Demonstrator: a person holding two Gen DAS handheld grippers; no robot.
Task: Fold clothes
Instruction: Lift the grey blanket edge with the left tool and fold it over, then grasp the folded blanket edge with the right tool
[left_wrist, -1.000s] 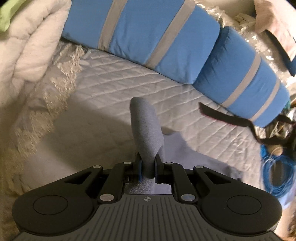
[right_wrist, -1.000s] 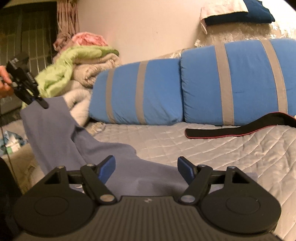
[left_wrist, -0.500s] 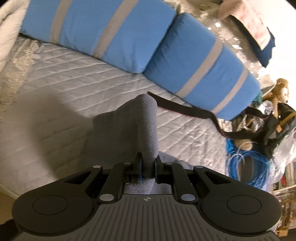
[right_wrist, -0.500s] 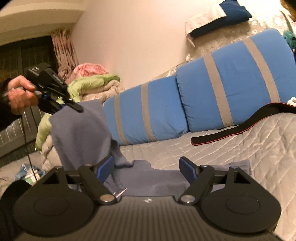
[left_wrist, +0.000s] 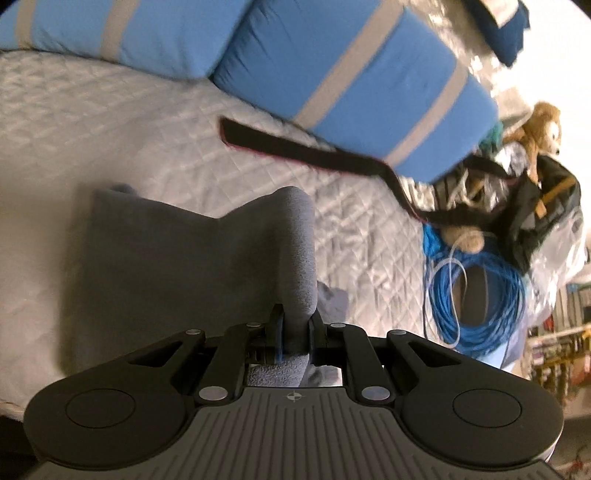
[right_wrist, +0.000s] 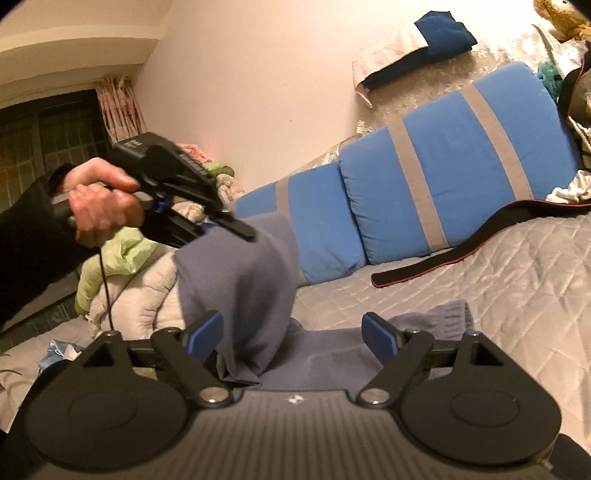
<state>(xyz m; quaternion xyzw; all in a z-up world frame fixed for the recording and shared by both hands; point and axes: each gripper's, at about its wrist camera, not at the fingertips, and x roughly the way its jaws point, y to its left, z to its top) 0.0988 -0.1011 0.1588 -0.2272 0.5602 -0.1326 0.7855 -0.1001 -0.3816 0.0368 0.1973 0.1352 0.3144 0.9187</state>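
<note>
Left tool (left_wrist: 294, 328) pinching a raised fold of the gray garment (left_wrist: 184, 266), jaws easing apart. Rest of garment spread on the bed (left_wrist: 110, 122), just ahead of the right tool (right_wrist: 293, 334), wide, empty, widening further.

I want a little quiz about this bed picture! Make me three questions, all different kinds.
1. True or false: the left gripper has a fold of the grey-blue soft garment between its jaws.
2. Which lies on the quilted grey bedspread? A) black strap with a red edge B) green ball
3. Fill in: the right gripper has its jaws wide ____.

Key: 1 true; 2 A; 3 apart, nothing gripped.
</note>
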